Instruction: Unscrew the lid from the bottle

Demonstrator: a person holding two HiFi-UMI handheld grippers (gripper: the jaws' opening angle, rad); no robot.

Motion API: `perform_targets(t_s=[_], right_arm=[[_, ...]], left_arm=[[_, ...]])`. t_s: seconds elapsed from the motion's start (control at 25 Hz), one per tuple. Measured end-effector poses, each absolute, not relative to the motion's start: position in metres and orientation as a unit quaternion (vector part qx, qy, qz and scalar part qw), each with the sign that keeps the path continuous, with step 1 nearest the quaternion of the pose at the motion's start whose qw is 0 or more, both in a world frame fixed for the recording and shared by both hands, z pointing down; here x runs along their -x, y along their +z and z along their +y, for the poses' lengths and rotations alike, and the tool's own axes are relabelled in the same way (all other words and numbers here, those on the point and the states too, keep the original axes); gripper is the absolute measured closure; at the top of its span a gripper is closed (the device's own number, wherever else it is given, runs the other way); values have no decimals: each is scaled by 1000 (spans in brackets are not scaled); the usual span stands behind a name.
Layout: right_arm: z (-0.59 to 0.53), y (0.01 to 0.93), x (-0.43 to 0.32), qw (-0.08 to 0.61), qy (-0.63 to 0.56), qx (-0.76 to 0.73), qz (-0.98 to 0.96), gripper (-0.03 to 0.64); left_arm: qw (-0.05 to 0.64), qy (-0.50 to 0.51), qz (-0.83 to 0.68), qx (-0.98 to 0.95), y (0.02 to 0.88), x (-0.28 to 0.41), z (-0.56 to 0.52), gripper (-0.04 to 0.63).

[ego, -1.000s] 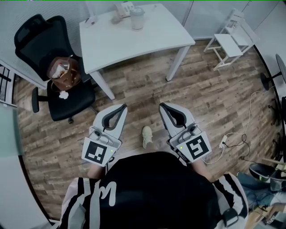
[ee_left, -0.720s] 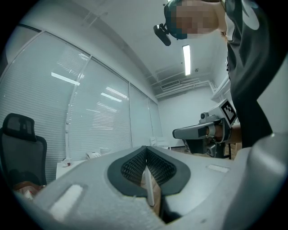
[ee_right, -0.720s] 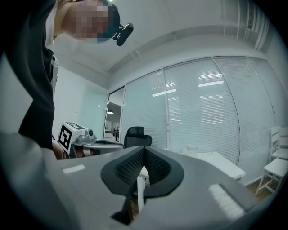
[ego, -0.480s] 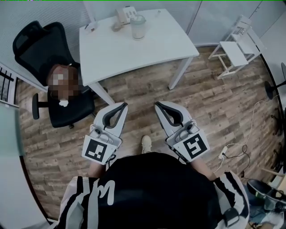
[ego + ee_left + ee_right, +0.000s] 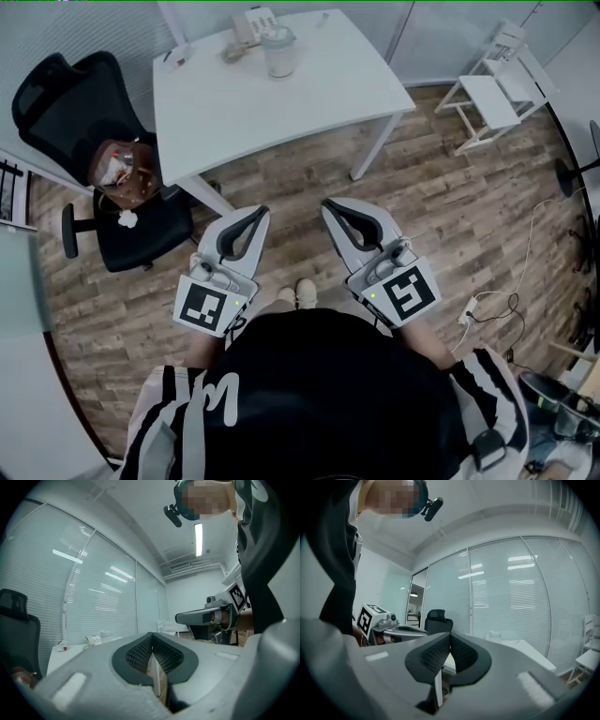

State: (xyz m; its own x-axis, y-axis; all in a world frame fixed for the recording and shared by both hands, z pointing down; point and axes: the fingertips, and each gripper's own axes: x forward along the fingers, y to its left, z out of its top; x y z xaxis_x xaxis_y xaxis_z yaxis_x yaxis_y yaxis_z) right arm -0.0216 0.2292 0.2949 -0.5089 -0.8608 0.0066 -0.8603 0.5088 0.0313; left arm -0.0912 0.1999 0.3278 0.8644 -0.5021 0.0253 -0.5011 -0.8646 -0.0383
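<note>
Wooden floor (image 5: 469, 216) is seen beneath both pairs of jaws, and a white table (image 5: 281, 112) is set ahead of them. The left gripper (image 5: 259, 214) and right gripper (image 5: 328, 206) are held level, side by side, jaws closed on nothing, presumably because nothing is within reach. The bottle (image 5: 278, 54) is stood well beyond the jaw tips, on the table's far side. Its lid (image 5: 277, 36), small here, seems screwed on.

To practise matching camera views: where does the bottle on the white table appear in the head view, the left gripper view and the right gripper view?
Head view: bottle near the top edge, slightly left of centre.
Left gripper view: bottle small, left of centre, below mid-height.
Right gripper view: bottle small, right of centre, below mid-height.
Shared landmark: the white table it stands on.
</note>
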Motion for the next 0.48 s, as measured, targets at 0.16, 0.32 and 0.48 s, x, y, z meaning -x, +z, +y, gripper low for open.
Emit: perform_targets(t_s=[0.16,0.32,0.48], right_arm=[[228,300,28,8,-3,-488,-873,615],[225,309,17,11,14,-495,-869,615],[226,310,19,15,0,-484,-875,615]], left_arm=[[18,-13,265,964,327,94,191,594],[18,-15,268,963,329,92,190,594],[18,-14,272,962,330,88,189,594]])
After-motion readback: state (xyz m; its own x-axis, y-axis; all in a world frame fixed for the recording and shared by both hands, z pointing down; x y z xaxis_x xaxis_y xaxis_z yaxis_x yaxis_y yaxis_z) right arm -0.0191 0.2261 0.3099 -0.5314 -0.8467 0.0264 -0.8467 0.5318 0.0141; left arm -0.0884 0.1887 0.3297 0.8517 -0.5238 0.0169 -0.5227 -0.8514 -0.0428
